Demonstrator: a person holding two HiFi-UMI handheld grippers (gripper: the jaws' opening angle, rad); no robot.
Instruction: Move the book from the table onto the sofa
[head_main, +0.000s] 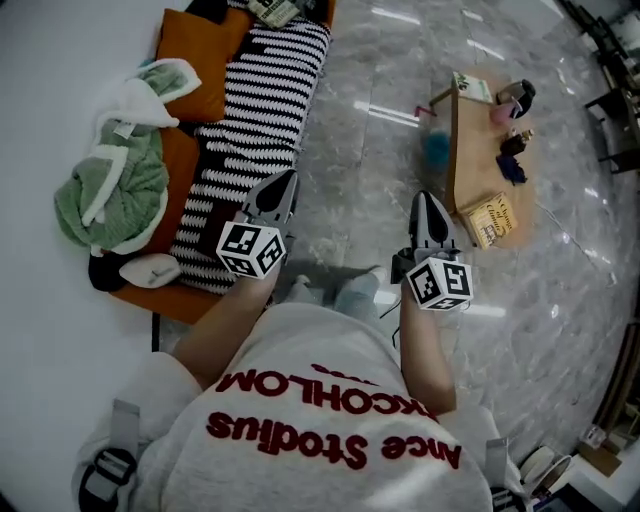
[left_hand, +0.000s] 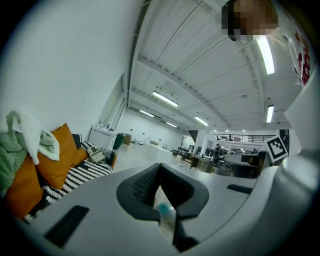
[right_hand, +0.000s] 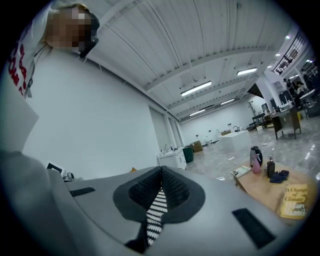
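My left gripper (head_main: 285, 185) and right gripper (head_main: 428, 205) jaws were shut and empty, and I judged the book (head_main: 492, 219) on the right-hand counter (head_main: 470, 140) needed approaching next.

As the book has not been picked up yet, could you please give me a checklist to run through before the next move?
1. The yellow book lies flat at the near end of the table: ok.
2. The left gripper is empty: ok.
3. The right gripper is empty: ok.
4. Grippers open for a grasp: not ok, both are shut.
5. Book within reach: probably not ok; the table stands apart from both grippers.
6. Landing spot on the sofa: ok, the striped blanket shows a bare stretch.
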